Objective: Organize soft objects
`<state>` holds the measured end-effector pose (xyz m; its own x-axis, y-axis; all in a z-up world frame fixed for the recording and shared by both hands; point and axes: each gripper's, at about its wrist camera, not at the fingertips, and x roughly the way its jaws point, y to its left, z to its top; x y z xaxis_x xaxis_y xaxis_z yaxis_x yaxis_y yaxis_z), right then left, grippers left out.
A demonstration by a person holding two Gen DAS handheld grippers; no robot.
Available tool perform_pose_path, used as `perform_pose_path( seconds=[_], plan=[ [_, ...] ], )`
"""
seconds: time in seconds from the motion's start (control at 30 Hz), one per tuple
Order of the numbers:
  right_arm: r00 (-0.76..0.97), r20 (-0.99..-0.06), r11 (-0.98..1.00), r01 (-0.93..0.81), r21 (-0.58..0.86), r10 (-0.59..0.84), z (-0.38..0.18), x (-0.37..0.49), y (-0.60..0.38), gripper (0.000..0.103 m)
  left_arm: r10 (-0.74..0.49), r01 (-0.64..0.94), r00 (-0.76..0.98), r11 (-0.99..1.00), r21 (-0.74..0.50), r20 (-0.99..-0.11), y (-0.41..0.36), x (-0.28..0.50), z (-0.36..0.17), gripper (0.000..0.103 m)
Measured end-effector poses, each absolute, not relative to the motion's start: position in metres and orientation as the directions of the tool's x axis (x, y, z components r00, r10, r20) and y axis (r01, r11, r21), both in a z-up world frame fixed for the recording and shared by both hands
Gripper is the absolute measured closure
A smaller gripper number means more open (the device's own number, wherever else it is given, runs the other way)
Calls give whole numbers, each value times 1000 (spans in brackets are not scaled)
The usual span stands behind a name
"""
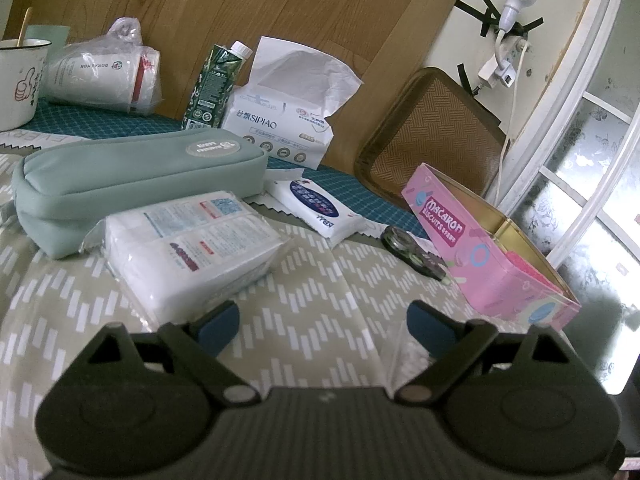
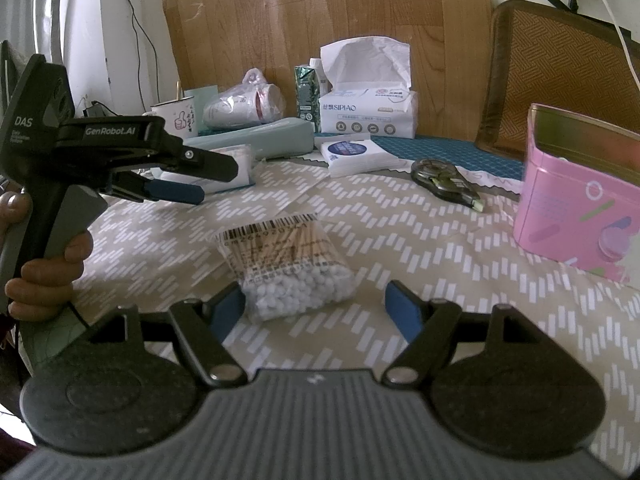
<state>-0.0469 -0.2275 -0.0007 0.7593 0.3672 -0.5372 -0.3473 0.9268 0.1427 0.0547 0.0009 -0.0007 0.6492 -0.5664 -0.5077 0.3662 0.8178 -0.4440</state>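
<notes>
Covering the table, a chevron cloth (image 2: pixel 360 216) meets a wooden board (image 2: pixel 320 8); both claws gape wide, empty.

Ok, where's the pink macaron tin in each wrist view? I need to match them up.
Left wrist: pink macaron tin at right of centre, open, long side towards the camera.
Right wrist: same tin at the right edge, end-on.
Shared landmark: the SIPIAO tissue pack stands against the wooden board in both.

Pouch (image 1: pixel 132 176) behind cotton pad pack (image 1: pixel 192 244), tin (image 1: pixel 492 252) right, tissue pack (image 1: pixel 288 128) behind
</notes>
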Motion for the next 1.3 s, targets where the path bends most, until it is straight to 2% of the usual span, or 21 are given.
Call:
perform_pose_path(
  seconds=[0.7, 0.8, 1.0, 1.3],
  plan=[
    [761, -534, 927, -347, 144, 368, -1, -47, -229, 25, -568, 367, 649, 816, -446, -506, 2, 55, -1, 9],
    [785, -524, 943, -298, 148, 330, -1, -47, -231, 26, -568, 367, 648, 816, -446, -506, 2, 55, -1, 9],
    [815, -507, 953, -176, 247, 282, -1, -42, -256, 29, -568, 367, 649, 817, -446, -507, 1, 54, -1, 9],
    [816, -475, 944, -293, 152, 330, 5, -58, -233, 29, -594, 387, 632, 798, -461, -497, 0, 51, 1, 9]
  ],
)
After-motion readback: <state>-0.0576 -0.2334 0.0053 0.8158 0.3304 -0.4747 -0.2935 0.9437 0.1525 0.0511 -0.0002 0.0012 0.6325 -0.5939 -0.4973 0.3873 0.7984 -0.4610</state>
